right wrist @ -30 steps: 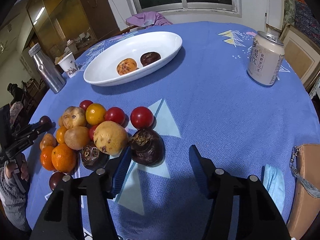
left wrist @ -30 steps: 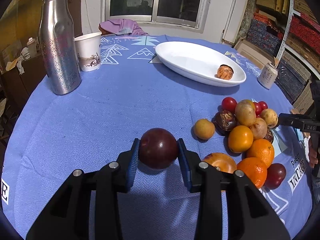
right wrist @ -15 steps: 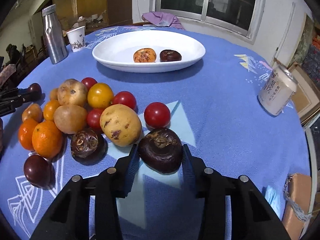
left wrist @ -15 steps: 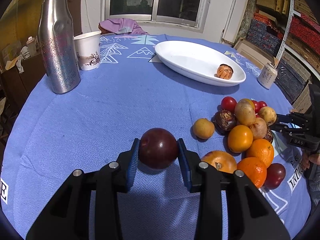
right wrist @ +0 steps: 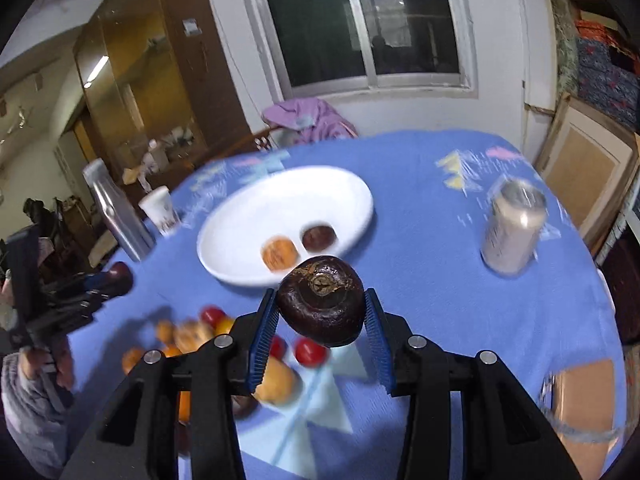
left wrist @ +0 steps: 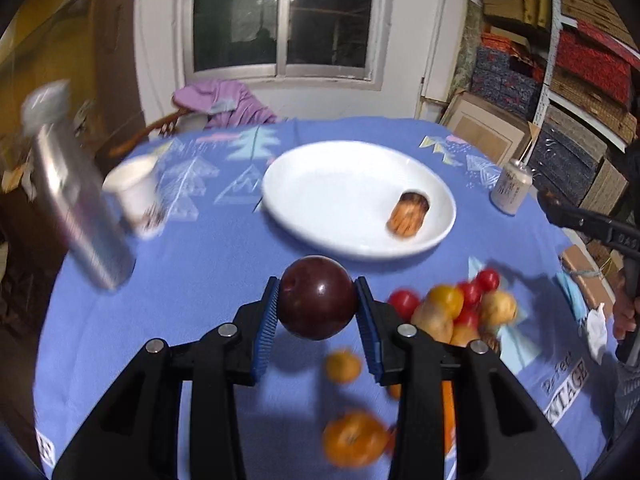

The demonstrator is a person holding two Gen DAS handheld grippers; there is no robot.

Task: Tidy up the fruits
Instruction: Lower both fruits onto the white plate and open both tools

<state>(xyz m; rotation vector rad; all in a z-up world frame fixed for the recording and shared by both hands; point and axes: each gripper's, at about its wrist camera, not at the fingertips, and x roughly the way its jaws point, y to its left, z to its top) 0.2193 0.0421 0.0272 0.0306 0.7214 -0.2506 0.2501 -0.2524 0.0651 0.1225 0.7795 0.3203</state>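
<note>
Left wrist view: left gripper [left wrist: 317, 307] clamps the dark red plum [left wrist: 317, 297] between its pads; right gripper [right wrist: 321, 317] pinches 1 dark purple fruit [right wrist: 321, 299].

My left gripper [left wrist: 317, 312] points forward and downward, its black arms reaching out from the bottom of its own view. Its jaws stand narrow, the blue pads [left wrist: 266, 326] pressed against both sides of a dark red round fruit [left wrist: 318, 297] that hangs clear above the surface. My right gripper [right wrist: 320, 320] tilts down at much the same slant, and its jaws clamp a dark brown, knobbly fruit [right wrist: 322, 300] by its flanks, stem scar facing up. In the right wrist view my left hand [right wrist: 60, 364] wraps the handle of the left gripper, a grey sleeve [right wrist: 28, 412] below it. My right hand [left wrist: 624, 312] shows at the edge of the left view.
</note>
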